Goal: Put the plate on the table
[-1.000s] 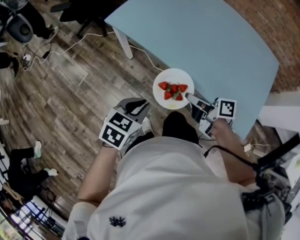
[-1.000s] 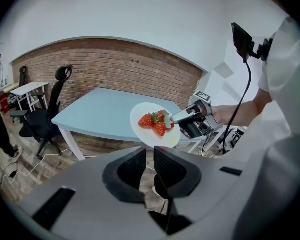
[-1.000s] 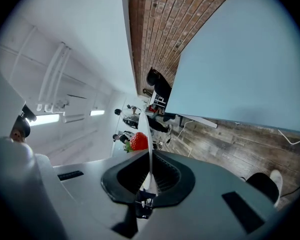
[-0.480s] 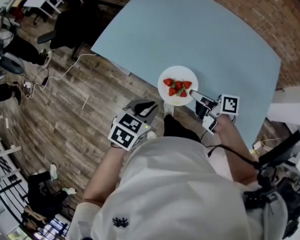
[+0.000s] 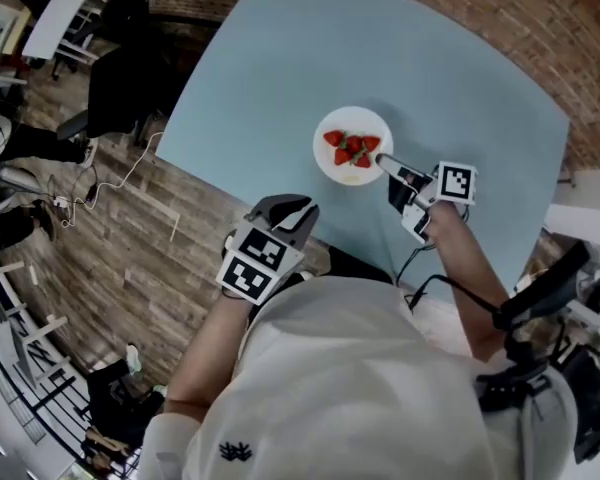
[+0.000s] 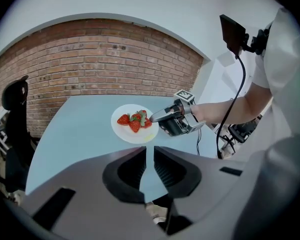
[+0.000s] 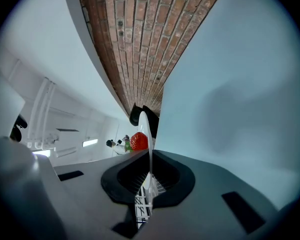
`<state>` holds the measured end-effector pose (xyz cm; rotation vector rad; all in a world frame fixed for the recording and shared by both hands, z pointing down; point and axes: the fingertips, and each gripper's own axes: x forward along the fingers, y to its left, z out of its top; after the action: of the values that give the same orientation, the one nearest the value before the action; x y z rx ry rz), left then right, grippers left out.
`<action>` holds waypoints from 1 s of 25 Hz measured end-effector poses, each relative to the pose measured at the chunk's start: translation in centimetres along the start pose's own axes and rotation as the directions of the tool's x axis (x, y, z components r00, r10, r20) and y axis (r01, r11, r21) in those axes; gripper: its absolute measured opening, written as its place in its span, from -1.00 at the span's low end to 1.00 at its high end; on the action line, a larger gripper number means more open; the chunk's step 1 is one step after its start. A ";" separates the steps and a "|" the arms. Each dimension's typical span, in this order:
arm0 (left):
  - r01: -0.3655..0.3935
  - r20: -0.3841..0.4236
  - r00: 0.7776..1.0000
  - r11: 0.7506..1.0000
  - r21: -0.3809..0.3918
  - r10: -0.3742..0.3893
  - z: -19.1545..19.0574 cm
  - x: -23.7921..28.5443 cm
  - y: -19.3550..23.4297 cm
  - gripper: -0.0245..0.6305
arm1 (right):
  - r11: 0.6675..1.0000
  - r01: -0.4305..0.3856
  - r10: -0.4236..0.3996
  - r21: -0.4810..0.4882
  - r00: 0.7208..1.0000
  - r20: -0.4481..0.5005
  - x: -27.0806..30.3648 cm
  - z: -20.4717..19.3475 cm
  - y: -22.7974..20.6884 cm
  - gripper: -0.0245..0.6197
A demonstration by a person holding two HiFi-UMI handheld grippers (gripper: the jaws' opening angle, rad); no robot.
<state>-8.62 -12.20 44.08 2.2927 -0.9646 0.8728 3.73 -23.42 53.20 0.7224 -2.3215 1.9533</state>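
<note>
A white plate (image 5: 332,160) with several strawberries (image 5: 351,149) is held over the light blue table (image 5: 280,58). My right gripper (image 5: 382,162) is shut on the plate's near right rim. In the right gripper view the plate's rim (image 7: 147,134) runs edge-on between the jaws, with a strawberry (image 7: 138,140) beside it. Whether the plate touches the table I cannot tell. The left gripper view shows the plate (image 6: 126,133) and the right gripper (image 6: 155,117) ahead. My left gripper (image 5: 290,206) hangs at the table's near edge, jaws nearly together (image 6: 149,159) and empty.
A brick wall (image 5: 540,18) stands beyond the table's far side. Wooden floor (image 5: 100,258) with cables lies to the left, and a dark chair (image 5: 115,78) stands off the table's left corner. White furniture (image 5: 585,223) is at the right.
The right gripper has carried the plate from the table's near edge further in over the tabletop. The left gripper has stayed near the edge, still empty.
</note>
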 end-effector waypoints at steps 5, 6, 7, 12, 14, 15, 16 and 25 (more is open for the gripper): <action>0.032 -0.042 0.999 0.999 0.024 -0.031 0.2 2.2 -0.2 -0.77 | 0.998 -0.006 0.002 0.056 0.997 0.071 0.8 3.1 -2.3 -0.87; 0.044 -0.050 0.998 0.999 0.031 -0.042 0.2 2.6 -0.4 -0.77 | 0.997 -0.010 0.003 0.071 0.996 0.088 0.8 3.7 -2.9 -0.87; 0.054 -0.058 0.997 0.998 0.038 -0.052 0.4 3.0 -0.6 -0.77 | 0.996 -0.012 0.003 0.089 0.995 0.105 0.8 4.3 -3.6 -0.87; 0.071 -0.089 0.994 0.996 0.057 -0.066 2.4 5.3 0.4 -0.77 | 0.982 -0.022 -0.011 0.185 0.985 0.174 1.0 8.5 -7.1 -0.87; 0.072 -0.100 0.993 0.995 0.066 -0.066 2.9 6.0 0.5 -0.77 | 0.979 -0.005 -0.036 0.205 0.981 0.192 0.8 9.9 -8.8 -0.87; 0.075 -0.104 0.992 0.995 0.069 -0.068 3.1 6.3 0.4 -0.77 | 0.977 0.006 -0.050 0.214 0.978 0.200 0.7 10.5 -9.6 -0.87; 0.079 -0.109 0.992 0.994 0.070 -0.071 3.2 6.6 0.4 -0.77 | 0.975 0.017 -0.064 0.223 0.976 0.208 0.6 11.1 -10.4 -0.87; 0.102 -0.135 0.986 0.993 0.064 -0.093 3.7 8.8 0.0 -0.77 | 0.955 0.075 -0.145 0.288 0.963 0.228 0.8 13.7 -14.8 -0.87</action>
<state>-2.47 -18.43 47.86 2.2876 -0.7692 1.0169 12.07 -38.13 64.18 1.1522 -2.0873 2.2797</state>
